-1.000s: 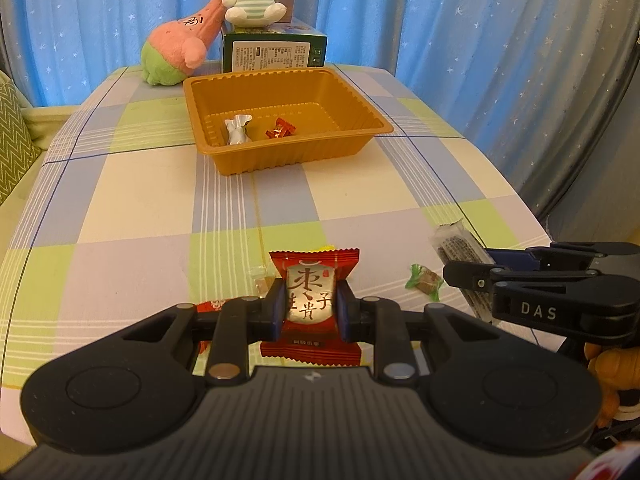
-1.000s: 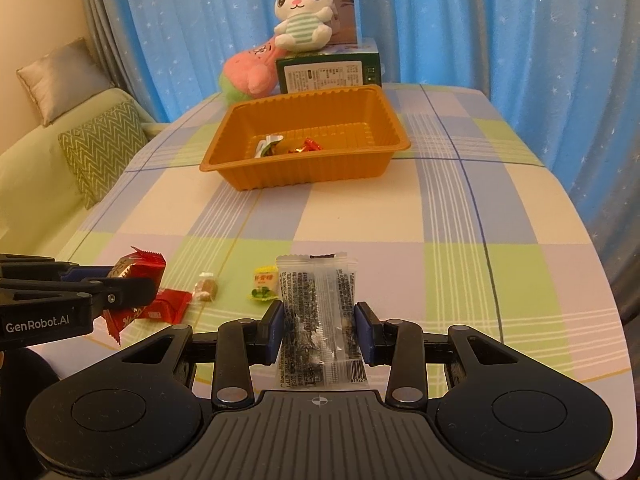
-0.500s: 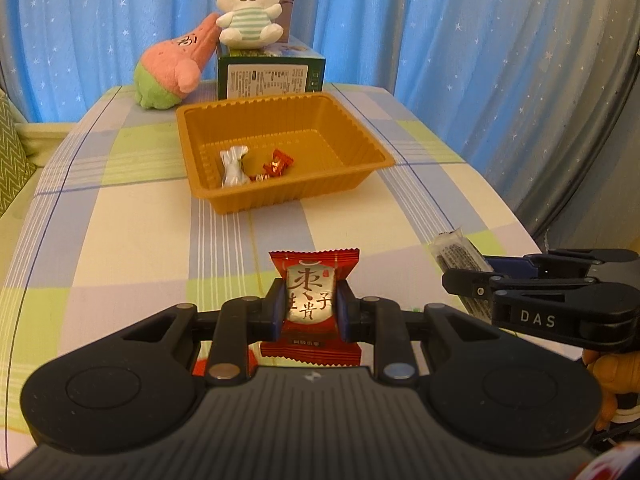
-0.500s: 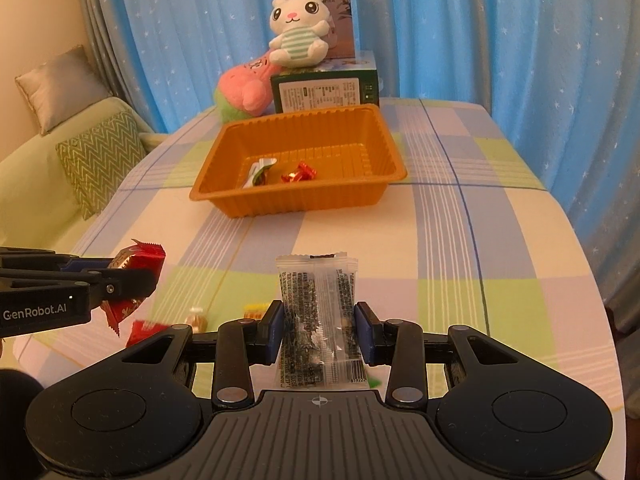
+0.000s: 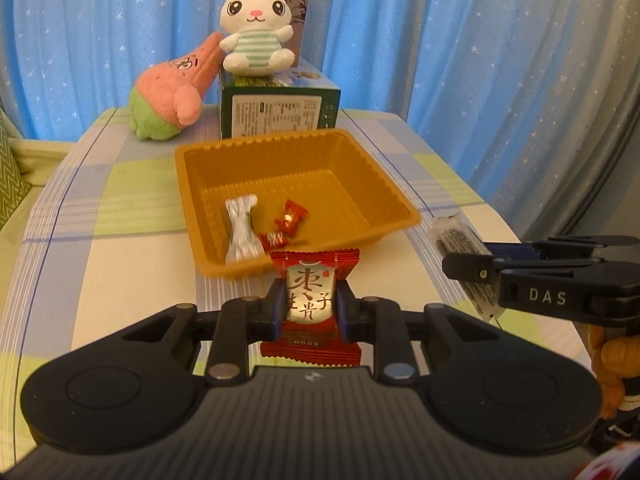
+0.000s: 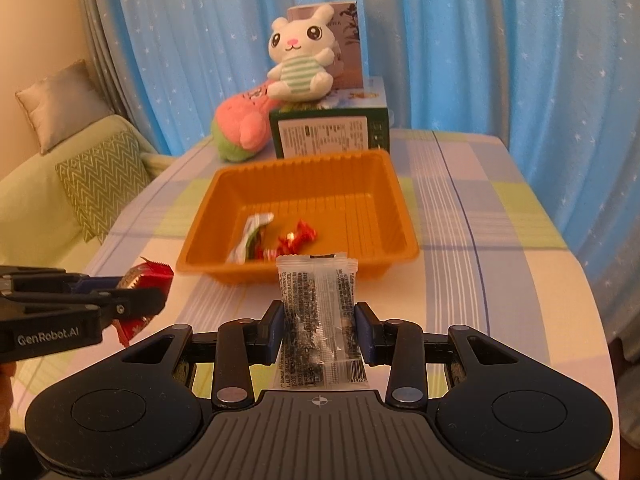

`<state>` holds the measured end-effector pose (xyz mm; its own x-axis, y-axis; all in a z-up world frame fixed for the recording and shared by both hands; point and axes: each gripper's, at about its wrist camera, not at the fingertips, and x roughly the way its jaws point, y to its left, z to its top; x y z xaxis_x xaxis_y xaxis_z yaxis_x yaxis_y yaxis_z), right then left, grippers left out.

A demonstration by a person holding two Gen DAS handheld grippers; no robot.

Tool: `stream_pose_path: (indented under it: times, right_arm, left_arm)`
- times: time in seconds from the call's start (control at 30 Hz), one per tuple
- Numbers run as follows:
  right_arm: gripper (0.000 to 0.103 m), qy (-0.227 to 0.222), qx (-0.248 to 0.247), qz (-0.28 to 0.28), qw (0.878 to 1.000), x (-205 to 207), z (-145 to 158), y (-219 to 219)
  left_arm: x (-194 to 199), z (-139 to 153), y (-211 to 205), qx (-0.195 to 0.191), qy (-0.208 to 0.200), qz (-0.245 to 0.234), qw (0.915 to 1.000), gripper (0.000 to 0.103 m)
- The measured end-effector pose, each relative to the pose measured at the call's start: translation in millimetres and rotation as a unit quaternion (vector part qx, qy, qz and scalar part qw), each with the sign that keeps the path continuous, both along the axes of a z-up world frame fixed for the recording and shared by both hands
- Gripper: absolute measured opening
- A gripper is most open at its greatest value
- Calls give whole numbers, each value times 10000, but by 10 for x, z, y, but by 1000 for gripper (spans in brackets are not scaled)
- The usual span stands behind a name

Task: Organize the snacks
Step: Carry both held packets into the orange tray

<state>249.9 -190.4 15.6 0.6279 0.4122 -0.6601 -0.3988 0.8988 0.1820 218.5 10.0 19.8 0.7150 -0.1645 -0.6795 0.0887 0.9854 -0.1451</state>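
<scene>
Two claws near orange tray (image 5: 384, 184): left claw (image 5: 311, 312) pinching red candy (image 5: 311, 304), right claw (image 6: 319, 326) clear packet (image 6: 318, 312).

A checked-cloth table (image 5: 120, 240) bears an orange tray (image 5: 400, 216) at centre frame, a green box (image 5: 280, 110) and pink plush (image 5: 168, 100) behind.

A: What is enclosing the room? 
B: Blue curtains (image 6: 460, 40) printed with small white stars are hanging in folds across the whole back. A beige wall (image 6: 40, 20) is showing at the far left.

A: And the furniture? 
B: A table (image 6: 500, 240) is wearing a pastel checked cloth. A pale green sofa (image 6: 24, 208) is carrying a zigzag cushion (image 6: 102, 176) and a grey cushion (image 6: 60, 104). Warm light is tinting everything.
</scene>
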Motion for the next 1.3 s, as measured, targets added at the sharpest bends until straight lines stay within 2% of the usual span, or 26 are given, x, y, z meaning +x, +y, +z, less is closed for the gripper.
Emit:
stream_pose_path:
  times: [0.4, 0.63, 0.97, 1.3]
  right_arm:
    - [38, 152, 104, -41, 9998, 804, -22, 146]
    - [38, 232, 121, -70, 9996, 1129, -86, 242]
    - [38, 418, 93, -155, 9990, 1515, -264, 326]
    - [38, 582, 95, -212, 9980, 1660, -431, 340]
  left_arm:
    - [773, -13, 174, -20, -15, 59, 10000, 23]
    - [1135, -99, 208, -20, 45, 59, 10000, 23]
    - [1431, -310, 229, -179, 243, 215, 9993, 23]
    - [1566, -452, 192, -150, 332, 266, 9990, 23]
